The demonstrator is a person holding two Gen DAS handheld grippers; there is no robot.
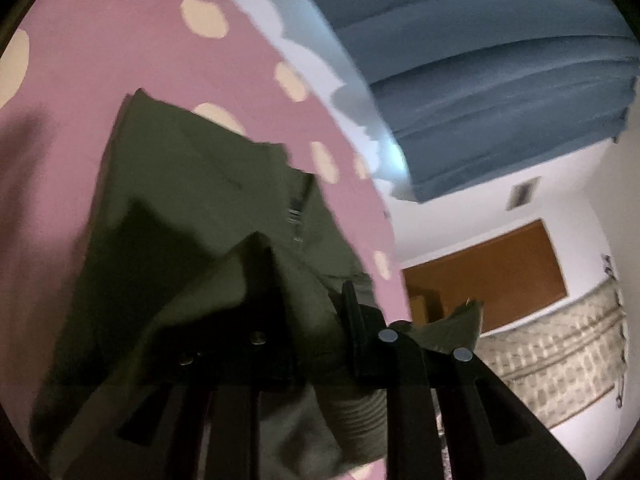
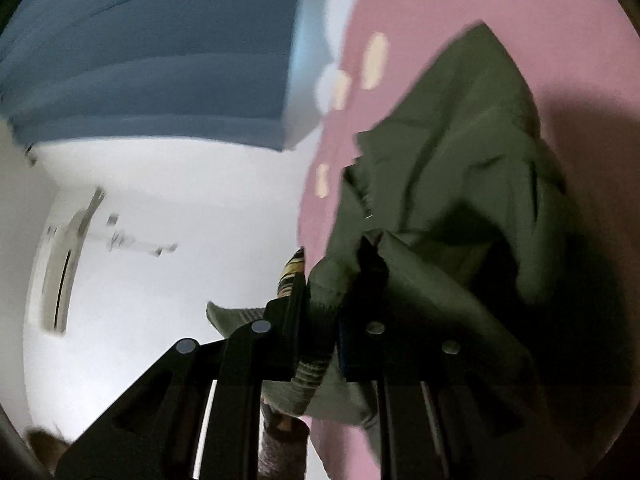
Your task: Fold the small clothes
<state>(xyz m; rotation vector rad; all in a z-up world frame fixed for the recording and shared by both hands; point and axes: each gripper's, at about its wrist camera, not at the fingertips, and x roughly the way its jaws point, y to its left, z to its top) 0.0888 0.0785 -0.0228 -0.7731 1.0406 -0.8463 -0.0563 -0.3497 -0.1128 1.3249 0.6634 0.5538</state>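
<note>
An olive-green small garment (image 1: 188, 208) lies on a pink cloth with cream dots (image 1: 100, 40). My left gripper (image 1: 316, 300) is shut on one edge of the garment and lifts it, with fabric draped over the left finger. In the right wrist view the same garment (image 2: 460, 152) hangs from my right gripper (image 2: 332, 280), which is shut on its ribbed hem. Both held edges are raised above the pink cloth (image 2: 460, 0). The far part of the garment still rests on the cloth.
A blue curtain (image 1: 480, 60) hangs behind the surface, also seen in the right wrist view (image 2: 140, 60). White walls, a brown board (image 1: 488, 276) and a patterned fabric (image 1: 560, 352) lie beyond the edge. An air conditioner (image 2: 60, 272) is on the wall.
</note>
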